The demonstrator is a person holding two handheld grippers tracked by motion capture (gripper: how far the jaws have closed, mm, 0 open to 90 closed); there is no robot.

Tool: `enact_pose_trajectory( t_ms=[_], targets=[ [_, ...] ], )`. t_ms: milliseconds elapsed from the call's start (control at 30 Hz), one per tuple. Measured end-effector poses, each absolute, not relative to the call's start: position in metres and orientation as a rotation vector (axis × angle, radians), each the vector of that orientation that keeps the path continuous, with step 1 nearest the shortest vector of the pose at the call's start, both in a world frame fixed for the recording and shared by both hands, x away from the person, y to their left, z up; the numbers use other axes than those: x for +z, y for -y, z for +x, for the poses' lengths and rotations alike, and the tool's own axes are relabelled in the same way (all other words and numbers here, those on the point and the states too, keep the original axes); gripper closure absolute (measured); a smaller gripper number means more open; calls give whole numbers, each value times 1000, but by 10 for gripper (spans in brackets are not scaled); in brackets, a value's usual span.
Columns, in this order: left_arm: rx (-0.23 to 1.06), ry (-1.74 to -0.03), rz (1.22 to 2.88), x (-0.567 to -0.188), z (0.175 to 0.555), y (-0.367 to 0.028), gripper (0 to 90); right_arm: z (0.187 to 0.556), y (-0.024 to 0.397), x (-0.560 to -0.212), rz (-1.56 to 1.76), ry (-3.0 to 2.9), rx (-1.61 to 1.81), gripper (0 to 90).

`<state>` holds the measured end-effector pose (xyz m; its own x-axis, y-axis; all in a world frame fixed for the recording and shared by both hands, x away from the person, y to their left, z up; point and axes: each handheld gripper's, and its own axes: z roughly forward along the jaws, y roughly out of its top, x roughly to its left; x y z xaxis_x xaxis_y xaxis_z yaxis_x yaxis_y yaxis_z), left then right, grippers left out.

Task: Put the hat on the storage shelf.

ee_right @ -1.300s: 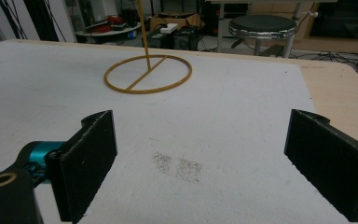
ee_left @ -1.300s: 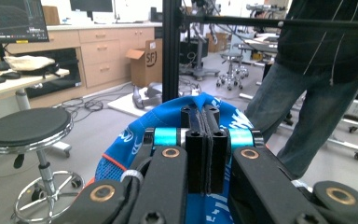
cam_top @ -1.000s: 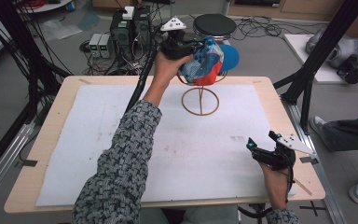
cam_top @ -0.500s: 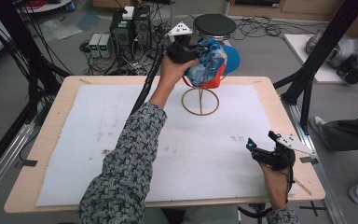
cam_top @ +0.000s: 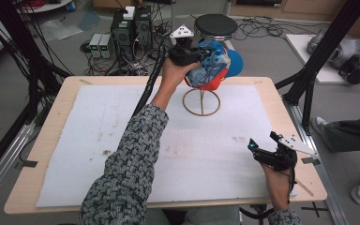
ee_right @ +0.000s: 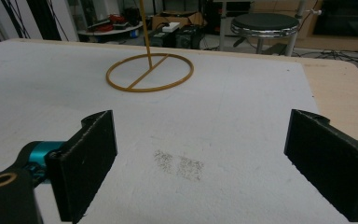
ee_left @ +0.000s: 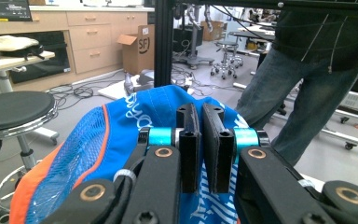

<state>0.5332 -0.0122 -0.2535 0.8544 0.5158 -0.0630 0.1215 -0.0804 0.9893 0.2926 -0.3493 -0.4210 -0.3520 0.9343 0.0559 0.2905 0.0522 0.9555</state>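
High view: the left hand-held gripper (cam_top: 198, 55) is held at the far edge of the worktop (cam_top: 51, 123), against a blue and orange cap (cam_top: 212, 63) that is perched on a wooden stand (cam_top: 201, 101). In the left gripper view, its jaws are seen almost pressed together, a thin gap left between them after a slight opening just now; the cap's blue cloth and mesh (ee_left: 102, 144) lie directly behind and below them, and whether any cloth is pinched cannot be told. The right hand-held gripper (cam_top: 258, 151) is held low over the near right corner of the worktop, well apart from the cap, its jaws spread wide with nothing between them. The stand's ring base (ee_right: 150, 73) is seen resting on the white mat (cam_top: 98, 140). A black round stool (cam_top: 215, 24) is seen on the floor beyond the worktop.
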Motion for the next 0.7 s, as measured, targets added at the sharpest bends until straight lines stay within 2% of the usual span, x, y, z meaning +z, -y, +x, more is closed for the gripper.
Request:
enact_pose_trajectory(
  t_ms=[367, 500, 700],
  targets=[
    [350, -517, 1640, -255, 535, 10, 770, 293, 349, -421, 1234, -1710, 1319, 83],
    [351, -518, 1642, -254, 535, 8, 716, 293, 349, -421, 1240, -1711, 1321, 83],
    [347, -540, 1638, -252, 534, 0, 591, 293, 349, -421, 1238, -1711, 1318, 83]
  ],
)
